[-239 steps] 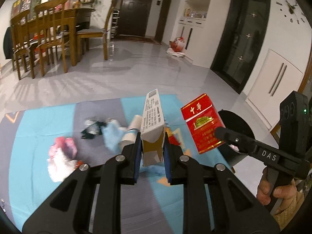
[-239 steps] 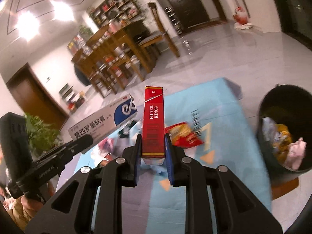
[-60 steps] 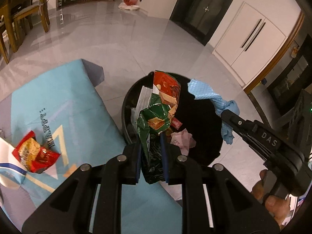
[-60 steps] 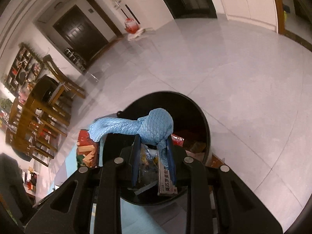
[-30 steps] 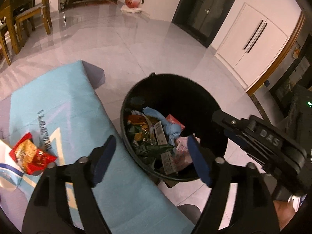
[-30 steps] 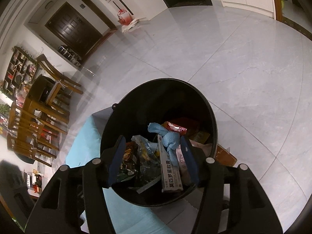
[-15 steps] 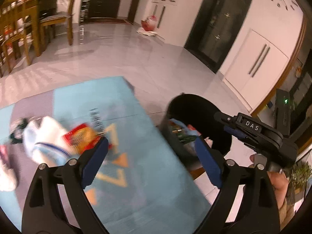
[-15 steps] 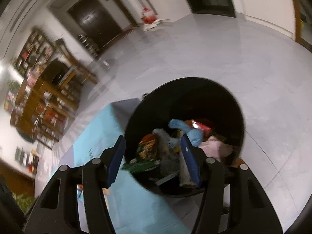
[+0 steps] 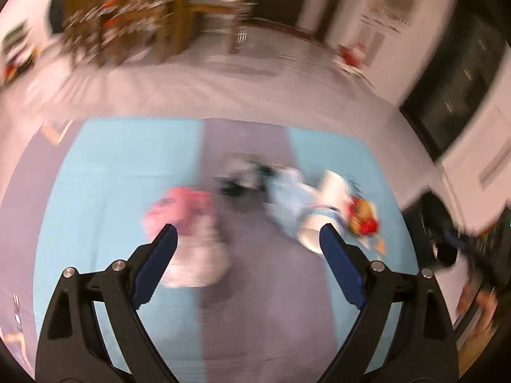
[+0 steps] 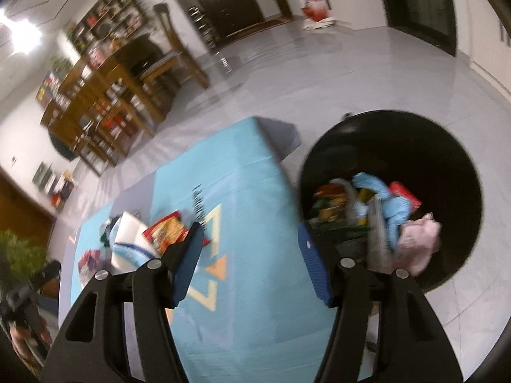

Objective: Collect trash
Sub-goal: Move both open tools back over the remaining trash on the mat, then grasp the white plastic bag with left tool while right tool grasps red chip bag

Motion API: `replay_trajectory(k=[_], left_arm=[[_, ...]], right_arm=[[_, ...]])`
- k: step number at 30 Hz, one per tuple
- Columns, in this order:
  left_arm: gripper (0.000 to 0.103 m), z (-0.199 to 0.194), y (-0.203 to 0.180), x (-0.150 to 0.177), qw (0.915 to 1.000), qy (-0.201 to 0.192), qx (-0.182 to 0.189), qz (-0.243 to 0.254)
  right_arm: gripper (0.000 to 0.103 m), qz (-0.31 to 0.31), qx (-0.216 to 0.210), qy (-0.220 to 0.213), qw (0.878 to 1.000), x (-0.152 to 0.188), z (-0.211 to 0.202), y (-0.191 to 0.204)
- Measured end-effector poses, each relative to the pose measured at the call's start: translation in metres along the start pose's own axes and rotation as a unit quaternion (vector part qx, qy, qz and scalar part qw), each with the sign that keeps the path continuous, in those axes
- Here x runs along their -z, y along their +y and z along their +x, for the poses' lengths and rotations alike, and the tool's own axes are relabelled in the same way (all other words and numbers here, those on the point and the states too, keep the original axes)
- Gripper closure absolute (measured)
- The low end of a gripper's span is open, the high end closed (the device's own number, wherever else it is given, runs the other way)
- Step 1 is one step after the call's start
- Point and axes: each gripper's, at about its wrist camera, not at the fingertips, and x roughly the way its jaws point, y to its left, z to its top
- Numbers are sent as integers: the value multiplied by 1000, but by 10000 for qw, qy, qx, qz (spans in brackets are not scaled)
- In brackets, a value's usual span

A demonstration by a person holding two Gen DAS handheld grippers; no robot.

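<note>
The left wrist view is blurred by motion. My left gripper [image 9: 247,234] stands wide open and empty above a blue and grey mat [image 9: 111,175]. Trash lies on that mat: a pink and white wad [image 9: 188,223], a black scrap [image 9: 236,185], a light blue cloth [image 9: 287,204], a white paper cup [image 9: 322,223] and a red snack packet [image 9: 362,217]. My right gripper [image 10: 250,230] hangs over the mat's edge beside the black bin [image 10: 431,140]; its jaws are opening a little, with nothing between them. The snack packet [image 10: 166,228] lies just past its left finger.
The bin holds several wrappers, a blue cloth and pink paper. A wooden dining table with chairs [image 10: 105,95] stands on the grey tiled floor beyond the mat. A hand [image 9: 479,300] shows at the right edge of the left wrist view.
My left gripper has swung away from the bin, back over the trash on the mat. My right gripper has shifted from above the bin toward the mat and rolled.
</note>
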Motion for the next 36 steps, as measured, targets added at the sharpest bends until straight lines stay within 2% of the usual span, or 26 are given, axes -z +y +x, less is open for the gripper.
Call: replay_trajectory(k=[4, 9, 14, 19, 25, 29, 34, 36], left_arm=[[13, 0, 50, -11, 9970, 66, 122, -760], [13, 13, 69, -10, 9955, 329, 194, -872], [13, 29, 65, 7, 9933, 652, 307, -908], [13, 40, 61, 22, 9920, 797, 417, -886], [13, 46, 56, 32, 9929, 884, 336, -725], [15, 59, 51, 37, 9913, 1049, 359, -703], [32, 67, 46, 39, 9915, 1091, 292, -651], [44, 69, 47, 39, 9917, 1075, 242, -664]], right_arm=[[42, -117, -293, 352, 9989, 10, 19, 27], [42, -353, -596, 711, 9951, 24, 41, 71], [42, -718, -779, 1004, 9893, 36, 62, 112], [42, -1024, -876, 1219, 9834, 46, 81, 144], [42, -1198, -893, 1301, 9802, 48, 86, 151], [42, -1062, -800, 1102, 9850, 39, 78, 139], [42, -784, -380, 705, 9937, 25, 81, 123], [42, -628, -254, 691, 9953, 20, 88, 114]])
